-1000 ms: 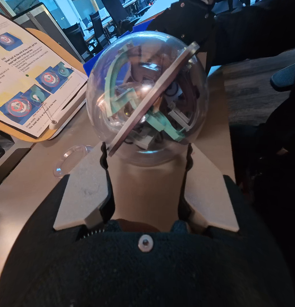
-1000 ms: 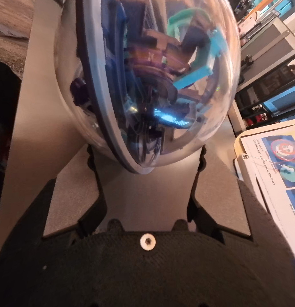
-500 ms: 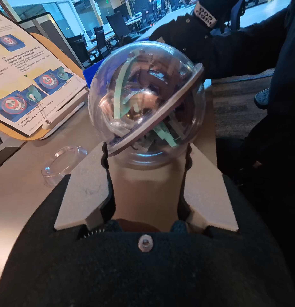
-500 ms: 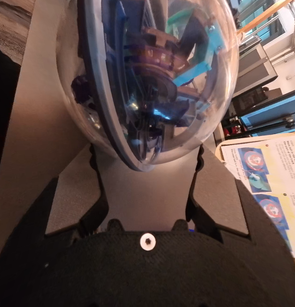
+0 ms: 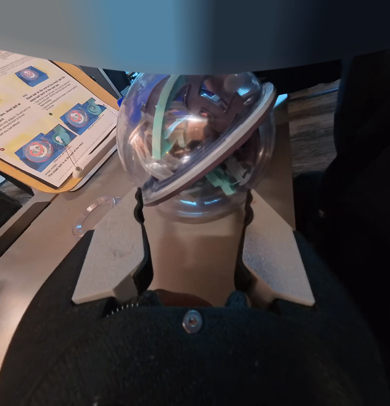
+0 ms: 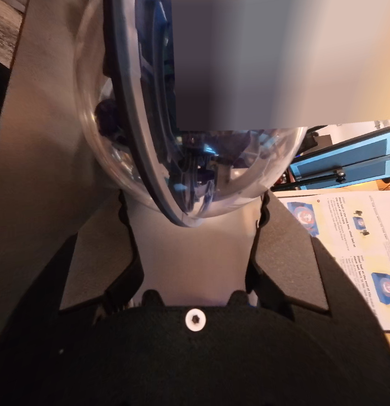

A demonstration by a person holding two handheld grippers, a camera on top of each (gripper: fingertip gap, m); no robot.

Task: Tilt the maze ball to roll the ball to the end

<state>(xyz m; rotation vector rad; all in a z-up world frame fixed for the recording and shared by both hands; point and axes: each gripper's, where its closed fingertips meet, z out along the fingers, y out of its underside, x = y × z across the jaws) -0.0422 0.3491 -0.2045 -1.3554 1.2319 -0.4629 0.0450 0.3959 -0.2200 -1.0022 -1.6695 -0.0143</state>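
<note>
Printed text covers the instruction sheet [image 5: 46,123] on its board [image 5: 64,184].

The clear glossy plastic maze ball [image 5: 196,140] has a smooth shell; the left claw [image 5: 193,204] wears grainy matt grey plates, the beige bench [image 5: 57,230] looks smooth and matt, the printed paper sheet [image 5: 46,123] faintly glossy

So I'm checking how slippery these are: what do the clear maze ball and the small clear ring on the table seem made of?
The clear maze ball looks like hard, glossy transparent plastic: sharp highlights, and the green tracks show through. The small clear ring on the tan table seems the same smooth clear plastic, though glass can't be excluded.
</note>
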